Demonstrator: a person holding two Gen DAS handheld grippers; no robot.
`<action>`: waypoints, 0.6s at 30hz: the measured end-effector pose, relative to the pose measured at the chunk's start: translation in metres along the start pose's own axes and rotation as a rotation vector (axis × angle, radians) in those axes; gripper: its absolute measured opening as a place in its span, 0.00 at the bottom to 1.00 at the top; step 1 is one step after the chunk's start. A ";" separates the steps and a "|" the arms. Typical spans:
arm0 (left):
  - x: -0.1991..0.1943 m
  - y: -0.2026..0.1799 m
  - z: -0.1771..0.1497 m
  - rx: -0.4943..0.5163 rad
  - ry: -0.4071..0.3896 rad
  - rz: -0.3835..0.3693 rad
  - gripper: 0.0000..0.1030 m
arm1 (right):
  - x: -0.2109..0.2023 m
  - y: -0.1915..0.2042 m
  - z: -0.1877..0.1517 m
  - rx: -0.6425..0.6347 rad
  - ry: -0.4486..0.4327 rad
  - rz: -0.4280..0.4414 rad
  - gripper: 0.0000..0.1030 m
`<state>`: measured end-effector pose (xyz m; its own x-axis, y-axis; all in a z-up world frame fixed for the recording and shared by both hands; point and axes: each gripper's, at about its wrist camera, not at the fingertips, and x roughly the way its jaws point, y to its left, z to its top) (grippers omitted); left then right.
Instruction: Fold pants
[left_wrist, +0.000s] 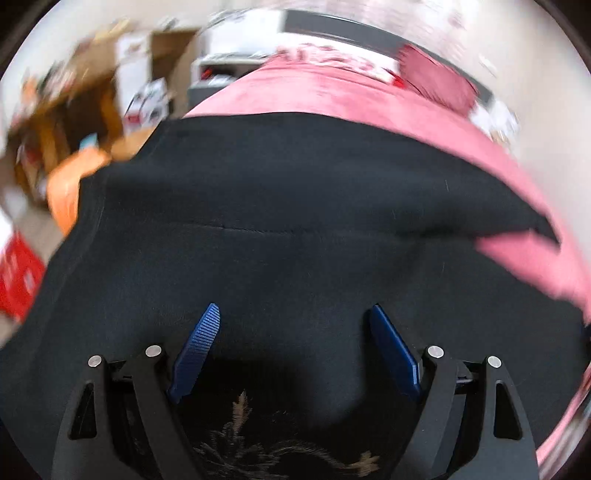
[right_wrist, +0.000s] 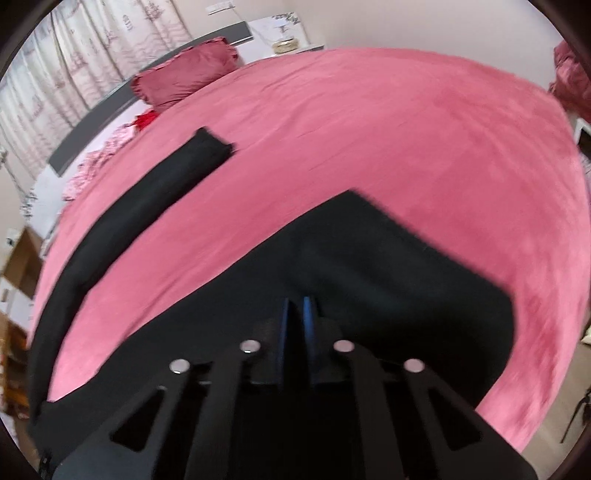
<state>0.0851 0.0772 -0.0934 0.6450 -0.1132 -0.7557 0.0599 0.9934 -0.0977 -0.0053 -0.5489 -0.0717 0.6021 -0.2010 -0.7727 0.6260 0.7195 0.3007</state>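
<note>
Black pants (left_wrist: 295, 184) lie spread on a pink bed cover (left_wrist: 332, 92). My left gripper (left_wrist: 294, 308) hovers just over the black cloth, blue fingers wide open, nothing between them. A tan print (left_wrist: 240, 443) shows on the dark fabric below it. In the right wrist view one leg (right_wrist: 147, 206) stretches away to the upper left, and a wider part of the pants (right_wrist: 388, 277) sits under my right gripper (right_wrist: 296, 301). Its blue fingers are pressed together with a thin sliver of black cloth between them.
A dark red pillow (right_wrist: 184, 74) lies at the head of the bed by a grey headboard (right_wrist: 92, 122). The pink bed cover (right_wrist: 406, 129) extends far right. An orange cloth (left_wrist: 70, 184) and cardboard boxes (left_wrist: 166, 55) stand beside the bed's left edge.
</note>
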 end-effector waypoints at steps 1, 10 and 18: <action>0.001 -0.004 -0.004 0.047 -0.011 0.009 0.84 | 0.000 -0.002 0.003 0.011 -0.002 -0.015 0.02; 0.000 0.006 -0.005 0.040 -0.013 -0.022 0.92 | -0.030 0.039 -0.018 0.021 -0.074 0.108 0.57; 0.005 -0.001 -0.005 0.066 -0.001 -0.015 0.97 | -0.020 0.129 -0.054 -0.234 -0.046 0.144 0.75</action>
<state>0.0841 0.0758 -0.1000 0.6448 -0.1281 -0.7536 0.1192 0.9906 -0.0663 0.0364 -0.4166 -0.0473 0.7017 -0.1119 -0.7036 0.4043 0.8757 0.2639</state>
